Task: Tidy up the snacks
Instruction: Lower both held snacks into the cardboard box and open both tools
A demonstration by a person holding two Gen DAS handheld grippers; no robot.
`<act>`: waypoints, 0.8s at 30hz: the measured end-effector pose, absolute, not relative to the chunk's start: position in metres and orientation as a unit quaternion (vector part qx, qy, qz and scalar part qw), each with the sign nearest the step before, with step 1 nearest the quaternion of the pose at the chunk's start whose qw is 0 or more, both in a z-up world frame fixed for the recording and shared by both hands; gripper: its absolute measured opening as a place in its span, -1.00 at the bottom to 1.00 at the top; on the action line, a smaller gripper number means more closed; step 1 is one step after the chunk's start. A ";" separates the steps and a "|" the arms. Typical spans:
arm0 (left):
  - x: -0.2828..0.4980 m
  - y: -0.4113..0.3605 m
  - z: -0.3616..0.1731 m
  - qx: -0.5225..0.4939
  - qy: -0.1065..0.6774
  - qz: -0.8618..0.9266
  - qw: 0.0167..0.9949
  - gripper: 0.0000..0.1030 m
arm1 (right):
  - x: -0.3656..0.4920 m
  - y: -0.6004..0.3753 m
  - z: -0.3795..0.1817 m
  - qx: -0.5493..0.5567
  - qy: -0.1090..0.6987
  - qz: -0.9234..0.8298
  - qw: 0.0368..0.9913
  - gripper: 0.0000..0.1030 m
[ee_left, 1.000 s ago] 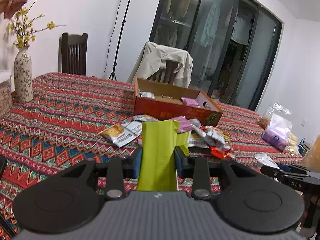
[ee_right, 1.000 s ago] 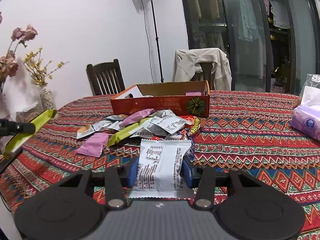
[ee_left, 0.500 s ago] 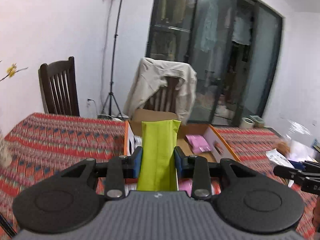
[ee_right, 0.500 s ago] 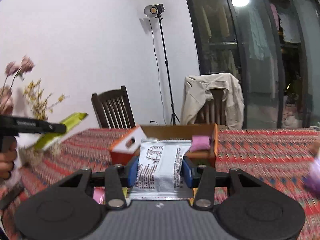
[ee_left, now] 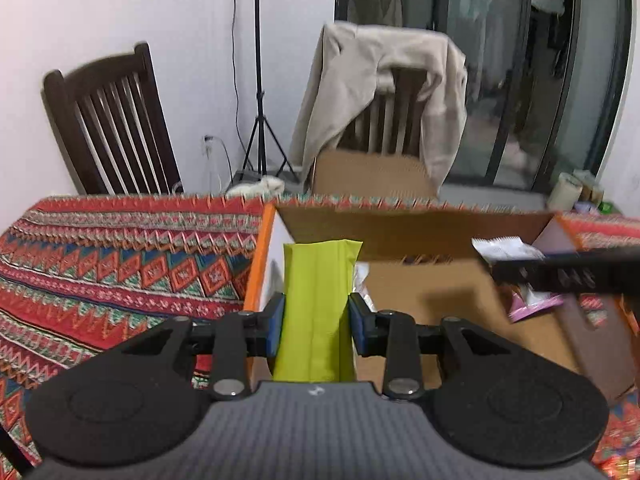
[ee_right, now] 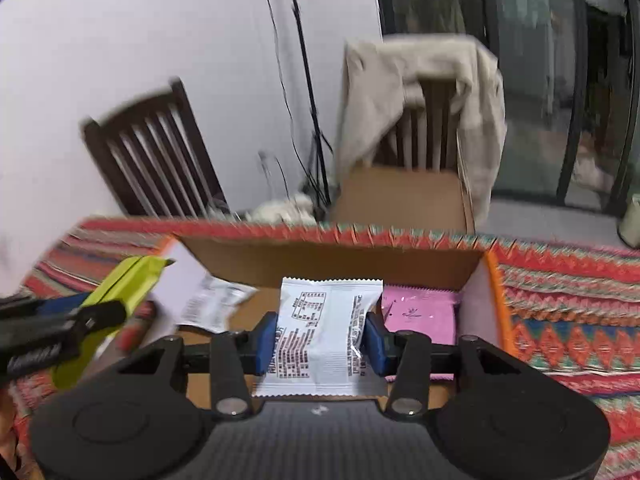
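While both claws are held over the open cardboard box, each is seen clenched on a snack. The left claw is clamped on a lime-green packet, which stands upright between the blue pads above the box's left end, next to its orange-edged wall. The right claw is clamped on a white packet with black print, held above the middle of the box. A pink packet is seen lying inside the box at its right end, and another white packet lies inside towards the left. The box rests on the bench, which is covered by a patterned red cloth. Two chairs stand behind the bench, one draped with a beige jacket.
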State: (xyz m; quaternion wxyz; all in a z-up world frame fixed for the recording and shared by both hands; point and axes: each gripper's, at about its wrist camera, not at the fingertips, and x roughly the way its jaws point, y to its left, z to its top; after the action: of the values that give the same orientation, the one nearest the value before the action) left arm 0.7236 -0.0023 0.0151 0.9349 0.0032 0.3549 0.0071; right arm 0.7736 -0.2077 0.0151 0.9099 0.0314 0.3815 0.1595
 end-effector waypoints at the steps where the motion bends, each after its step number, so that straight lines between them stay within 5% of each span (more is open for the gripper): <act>1: 0.728 -0.002 0.009 0.006 0.359 0.011 0.933 -0.34 | 0.786 -0.204 0.006 0.032 0.392 0.155 0.907 -0.13; 12: 0.743 0.005 0.001 -0.009 0.380 -0.012 0.925 -0.06 | 0.821 -0.189 -0.023 -0.003 0.426 0.121 0.897 0.02; 24: 0.662 0.032 0.122 -0.023 0.336 -0.038 0.941 0.52 | 0.729 -0.230 0.078 -0.013 0.372 0.149 0.916 0.26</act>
State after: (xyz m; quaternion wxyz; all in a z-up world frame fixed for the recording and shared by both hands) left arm 0.6615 0.0318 0.1218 0.9408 -0.0226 0.3360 -0.0378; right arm 0.7292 -0.2303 0.0785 0.9160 -0.0128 0.3725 0.1485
